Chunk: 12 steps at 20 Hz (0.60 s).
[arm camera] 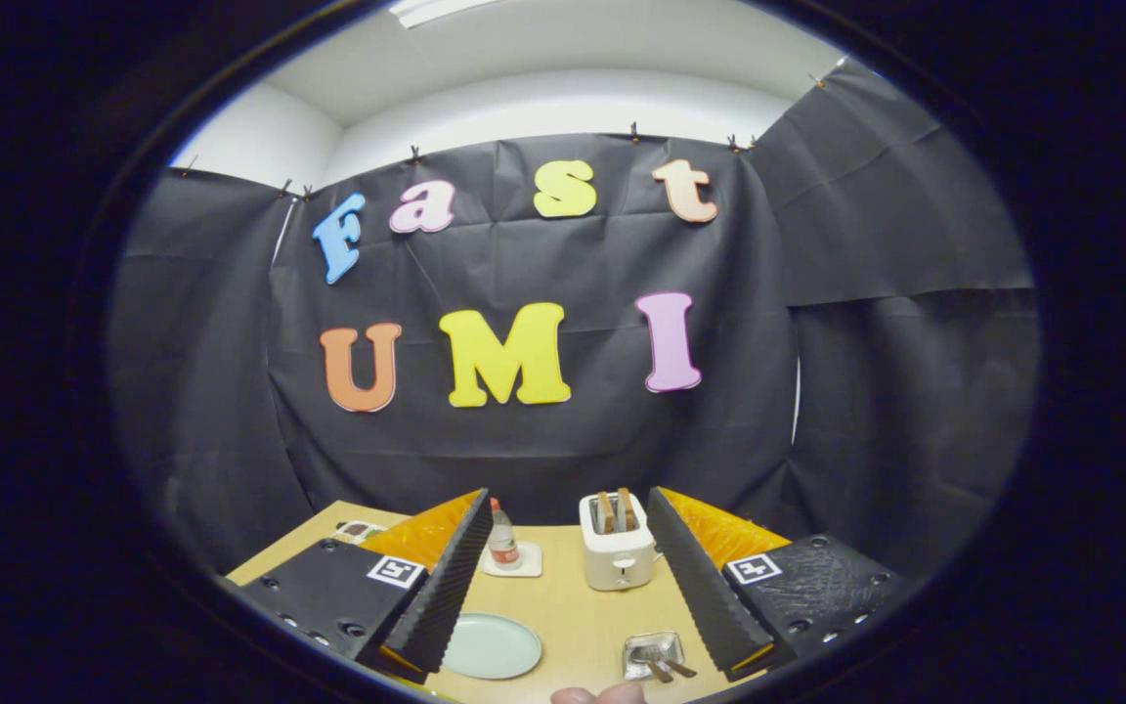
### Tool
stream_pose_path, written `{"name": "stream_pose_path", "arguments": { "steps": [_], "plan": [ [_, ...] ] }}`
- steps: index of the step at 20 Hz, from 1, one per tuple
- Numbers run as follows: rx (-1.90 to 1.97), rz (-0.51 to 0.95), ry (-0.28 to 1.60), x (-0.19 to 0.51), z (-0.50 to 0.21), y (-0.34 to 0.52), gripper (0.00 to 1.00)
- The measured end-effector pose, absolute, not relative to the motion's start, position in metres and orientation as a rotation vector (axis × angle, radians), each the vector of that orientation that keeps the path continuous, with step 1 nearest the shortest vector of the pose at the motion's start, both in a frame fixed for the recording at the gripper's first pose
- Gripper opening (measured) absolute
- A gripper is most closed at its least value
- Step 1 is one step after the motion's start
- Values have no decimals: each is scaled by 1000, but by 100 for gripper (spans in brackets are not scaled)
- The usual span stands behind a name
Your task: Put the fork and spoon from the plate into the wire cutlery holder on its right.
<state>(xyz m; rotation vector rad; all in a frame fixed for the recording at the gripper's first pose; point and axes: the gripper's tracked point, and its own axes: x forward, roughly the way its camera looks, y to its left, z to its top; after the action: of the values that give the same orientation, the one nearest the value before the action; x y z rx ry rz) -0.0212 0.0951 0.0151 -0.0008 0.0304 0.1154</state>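
Cutlery (663,665) already lies in the wire holder (652,653) near the bench's (578,611) front edge, right of the bare plate (491,646) (so the wide-open, empty hand-held gripper (568,577) should simply stay clear).

The gripper camera rides high above the near edge of the table (563,606), facing the booth's back wall; the gripper (563,577) frames toaster (617,557) between its spread fingers.
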Motion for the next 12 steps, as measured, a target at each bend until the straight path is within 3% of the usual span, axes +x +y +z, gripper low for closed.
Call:
{"name": "stream_pose_path", "arguments": {
  "steps": [12],
  "plan": [
    [-23, 132, 1, -23, 10, 135, 96]
  ]
}}
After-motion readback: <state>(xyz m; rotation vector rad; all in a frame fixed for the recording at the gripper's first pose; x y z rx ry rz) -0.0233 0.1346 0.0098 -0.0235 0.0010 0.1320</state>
